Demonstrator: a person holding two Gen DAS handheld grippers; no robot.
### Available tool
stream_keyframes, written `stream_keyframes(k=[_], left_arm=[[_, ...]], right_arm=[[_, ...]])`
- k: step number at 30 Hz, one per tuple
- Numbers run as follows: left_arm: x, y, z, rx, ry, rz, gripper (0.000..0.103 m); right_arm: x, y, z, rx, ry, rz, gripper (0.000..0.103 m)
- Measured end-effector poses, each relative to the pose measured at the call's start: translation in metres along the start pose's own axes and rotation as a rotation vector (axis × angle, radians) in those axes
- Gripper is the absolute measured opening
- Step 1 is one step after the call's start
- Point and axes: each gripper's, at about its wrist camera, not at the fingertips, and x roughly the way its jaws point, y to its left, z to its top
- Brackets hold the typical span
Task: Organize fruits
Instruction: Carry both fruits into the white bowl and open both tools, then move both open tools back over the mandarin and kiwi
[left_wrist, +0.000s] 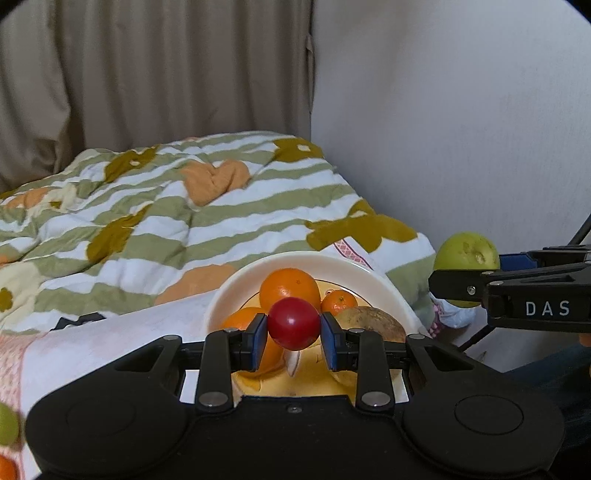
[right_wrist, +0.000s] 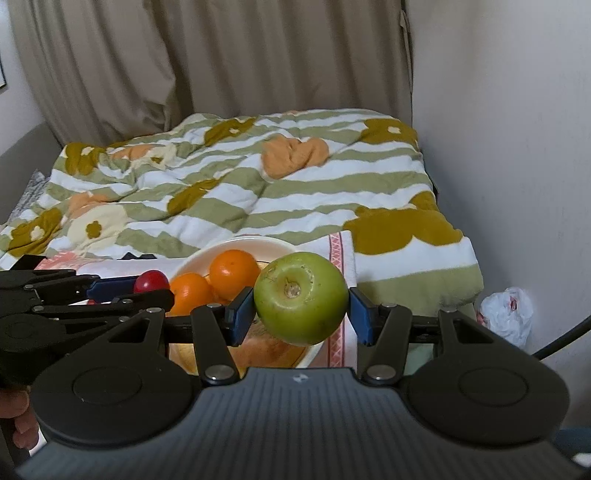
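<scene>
My left gripper (left_wrist: 293, 328) is shut on a small red fruit (left_wrist: 293, 323) and holds it over a cream bowl (left_wrist: 373, 275). The bowl holds oranges (left_wrist: 290, 287), a small mandarin (left_wrist: 339, 301) and a brownish fruit (left_wrist: 373, 322). My right gripper (right_wrist: 301, 312) is shut on a green apple (right_wrist: 301, 297), held above the bowl's right rim (right_wrist: 192, 258). In the left wrist view the apple (left_wrist: 466, 254) and right gripper show at the right edge. In the right wrist view the left gripper with the red fruit (right_wrist: 151, 280) is at the left.
The bowl sits on a pink-and-white cloth (left_wrist: 110, 343) on a bed with a green-striped floral quilt (left_wrist: 184, 206). Curtains (left_wrist: 147, 74) hang behind, a white wall (left_wrist: 461, 129) is on the right. A white plastic bag (right_wrist: 508, 314) lies on the floor. A green fruit (left_wrist: 7, 424) shows at far left.
</scene>
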Motion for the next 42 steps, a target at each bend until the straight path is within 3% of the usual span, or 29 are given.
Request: stream_keyframes(k=[9,11,12,13,38,42], left_arm=[[0.032,-0.005,0.006,0.049,0.056,-0.017,0.037],[0.03,-0.007,0.006,0.063,0.047,-0.018,0.06],[0.028,-0.007,0.007,0.065,0.035,-0.015,0.082],[0.025,-0.007,0.007,0.066,0.019,-0.008,0.093],[-0.025,0.032,-0.027,-0.082,0.02,0.12,0.093],[-0.035,0.036,-0.033,-0.097,0.016,0.136,0.093]], right_arm=[[0.032,-0.01,0.007,0.038,0.026,-0.014,0.069],[0.034,-0.012,0.008,0.044,0.028,-0.014,0.069],[0.035,-0.013,0.009,0.046,0.028,-0.015,0.069],[0.036,-0.014,0.009,0.049,0.029,-0.015,0.069],[0.092,-0.002,0.006,0.016,0.049,0.046,0.071],[0.086,-0.002,0.005,0.009,0.002,0.057,0.103]])
